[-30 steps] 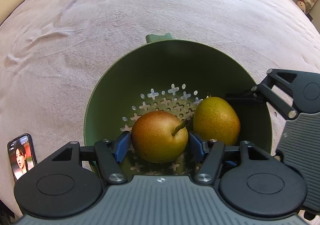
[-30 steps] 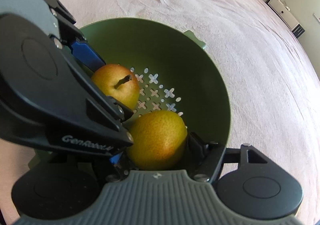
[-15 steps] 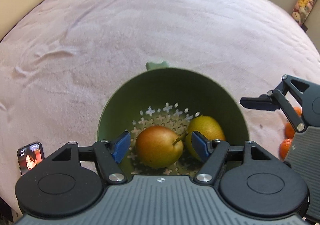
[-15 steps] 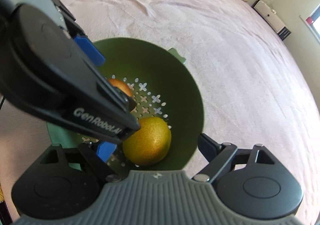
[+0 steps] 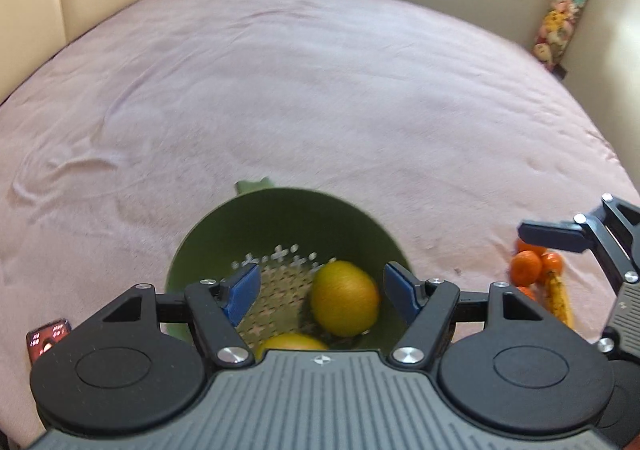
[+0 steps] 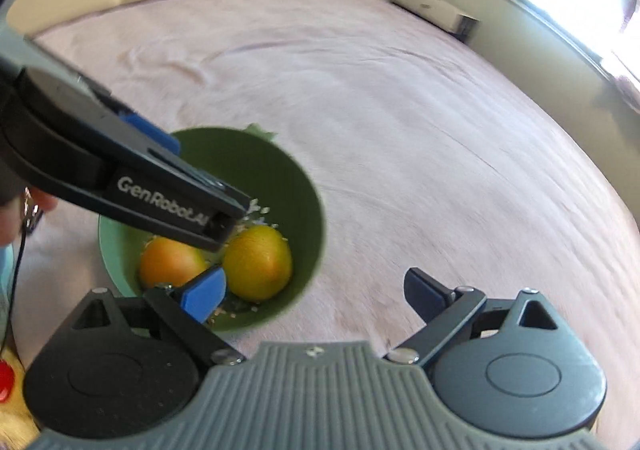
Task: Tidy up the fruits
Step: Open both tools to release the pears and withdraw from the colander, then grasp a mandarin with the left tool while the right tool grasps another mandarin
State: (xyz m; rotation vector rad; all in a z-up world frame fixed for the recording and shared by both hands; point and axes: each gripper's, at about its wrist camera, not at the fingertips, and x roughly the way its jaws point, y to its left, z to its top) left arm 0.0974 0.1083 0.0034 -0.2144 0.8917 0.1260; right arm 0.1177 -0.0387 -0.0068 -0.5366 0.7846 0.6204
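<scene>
A green colander bowl (image 5: pixel 280 210) sits on the pink bed cover and holds two pears. The yellow-green pear (image 5: pixel 345 299) lies at the right of the bowl; the redder pear (image 5: pixel 292 341) is mostly hidden behind my left gripper's body. In the right wrist view the bowl (image 6: pixel 288 174) shows the yellow-green pear (image 6: pixel 258 262) and the redder pear (image 6: pixel 168 264) side by side. My left gripper (image 5: pixel 323 292) is open and empty above the bowl. My right gripper (image 6: pixel 316 296) is open and empty, above the bowl's right rim.
Several tangerines (image 5: pixel 534 264) and a banana (image 5: pixel 560 300) lie on the cover at the right. A phone (image 5: pixel 46 338) lies at the left. The right gripper's finger (image 5: pixel 556 236) shows at the right edge. A headboard and a wall stand beyond the bed.
Both grippers have risen and pulled back from the bowl, jaws wider apart. The pears stay in the bowl. The tangerines and banana have come into the left wrist view.
</scene>
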